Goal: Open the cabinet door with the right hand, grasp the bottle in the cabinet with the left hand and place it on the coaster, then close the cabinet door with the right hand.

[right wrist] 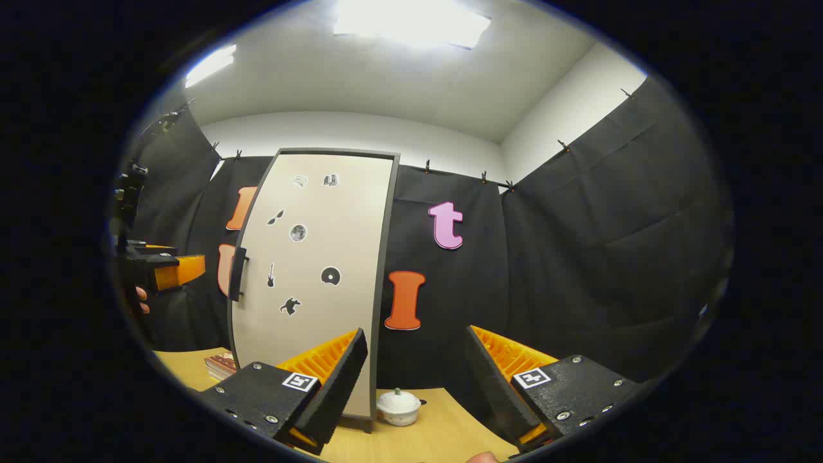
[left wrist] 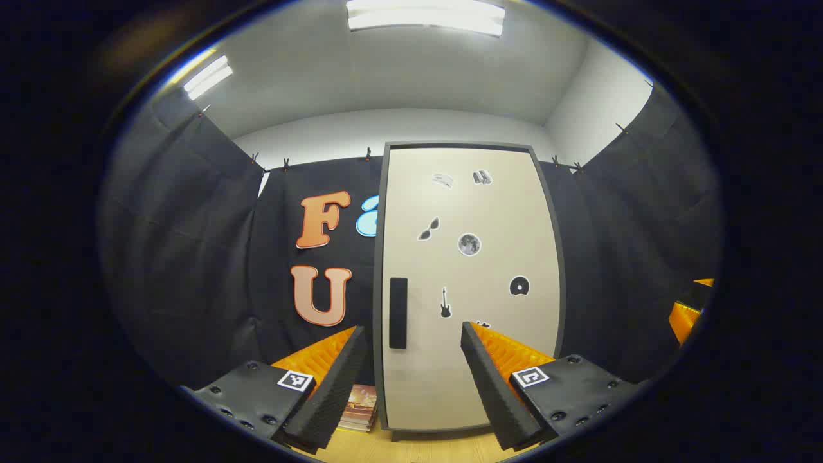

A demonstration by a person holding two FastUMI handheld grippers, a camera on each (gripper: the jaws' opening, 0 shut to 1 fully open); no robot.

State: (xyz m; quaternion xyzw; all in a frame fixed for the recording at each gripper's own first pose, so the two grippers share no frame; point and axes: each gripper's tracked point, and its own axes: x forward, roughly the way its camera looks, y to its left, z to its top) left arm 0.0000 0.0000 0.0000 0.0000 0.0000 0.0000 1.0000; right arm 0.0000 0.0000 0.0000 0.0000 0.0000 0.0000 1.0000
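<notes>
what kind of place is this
Likely a staged recording booth, not a real home: black cloth walls clipped up around a wooden table, with a lone cabinet, door shut, standing on it under ceiling lights.

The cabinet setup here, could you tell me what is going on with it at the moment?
A person holds a gripper in each hand, facing a closed cabinet on a wooden table. The left gripper and right gripper are both open and empty. The door handle is untouched, so nothing has started yet.
</notes>
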